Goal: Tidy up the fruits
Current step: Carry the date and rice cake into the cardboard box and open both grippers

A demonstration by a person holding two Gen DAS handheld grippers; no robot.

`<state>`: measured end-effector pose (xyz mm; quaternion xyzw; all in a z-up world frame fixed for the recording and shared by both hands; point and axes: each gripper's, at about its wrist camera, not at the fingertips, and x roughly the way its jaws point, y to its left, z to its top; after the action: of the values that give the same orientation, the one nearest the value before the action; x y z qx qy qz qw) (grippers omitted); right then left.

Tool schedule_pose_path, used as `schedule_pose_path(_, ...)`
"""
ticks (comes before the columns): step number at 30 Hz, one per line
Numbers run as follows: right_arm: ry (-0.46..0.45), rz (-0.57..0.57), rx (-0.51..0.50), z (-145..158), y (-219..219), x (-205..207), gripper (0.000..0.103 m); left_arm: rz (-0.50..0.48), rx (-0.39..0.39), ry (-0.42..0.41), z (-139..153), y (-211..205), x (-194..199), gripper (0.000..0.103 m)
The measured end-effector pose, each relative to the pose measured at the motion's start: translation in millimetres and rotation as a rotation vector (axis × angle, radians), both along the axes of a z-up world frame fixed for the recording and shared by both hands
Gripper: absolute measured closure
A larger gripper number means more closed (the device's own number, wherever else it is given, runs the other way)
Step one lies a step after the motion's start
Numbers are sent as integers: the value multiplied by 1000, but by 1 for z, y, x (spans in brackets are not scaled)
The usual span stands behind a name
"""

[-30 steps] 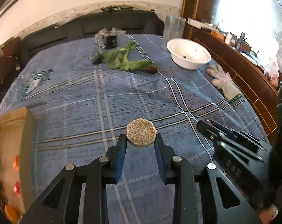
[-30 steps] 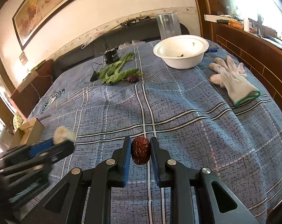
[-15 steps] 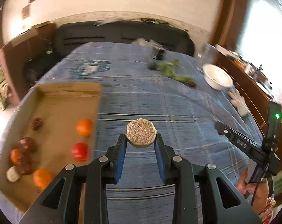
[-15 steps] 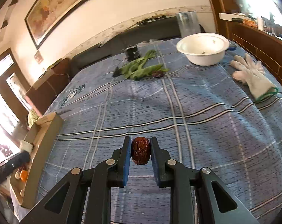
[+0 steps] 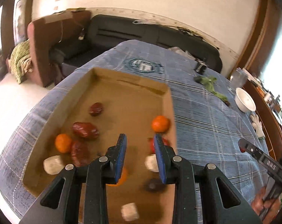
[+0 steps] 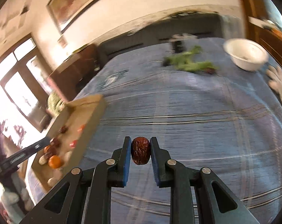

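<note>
My left gripper (image 5: 140,140) is open and empty above a shallow cardboard box (image 5: 129,85) on the blue checked cloth. The box holds oranges (image 5: 160,123), dark red dates (image 5: 85,129), a red fruit (image 5: 152,145) and pale round pieces (image 5: 51,164). A pale piece (image 5: 129,211) lies blurred in the box below the gripper. My right gripper (image 6: 140,153) is shut on a dark red date (image 6: 140,153), held above the cloth to the right of the box (image 6: 88,119). The right gripper also shows in the left wrist view (image 5: 256,154).
A white bowl (image 6: 246,54), green leaves (image 6: 189,63) with a dark fruit beside them, and a white glove (image 6: 279,85) lie at the far right of the cloth. A dark sofa and a brown cabinet stand beyond the table.
My left gripper swung left over the box, opened and let go of the pale round piece it held. My right gripper moved left toward the box, still holding the date.
</note>
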<state>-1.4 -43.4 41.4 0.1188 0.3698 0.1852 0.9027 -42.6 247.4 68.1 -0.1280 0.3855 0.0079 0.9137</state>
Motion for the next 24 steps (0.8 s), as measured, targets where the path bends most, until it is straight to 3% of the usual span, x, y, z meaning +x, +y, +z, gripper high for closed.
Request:
schedule_pose_path(9, 37, 237, -16, 2, 115, 7, 80, 82, -31, 10, -6, 39, -13, 72)
schedule_pose_path(11, 46, 274, -27, 0, 136, 10, 80, 104, -40, 9, -5, 49, -16, 62)
schedule_pose_path(16, 61, 344, -87, -9, 192, 24, 80, 149, -67, 2, -2, 74, -24, 57)
schedule_pose_path(21, 119, 376, -100, -25, 218, 39, 79, 182, -85, -10, 0, 91, -30, 49)
schedule_pose_path(22, 129, 377, -95, -28, 220, 41, 78, 188, -87, -11, 0, 94, -31, 48)
schedule_pose_path(24, 133, 372, -72, -29, 221, 42, 64, 196, -92, -9, -1, 98, -32, 46)
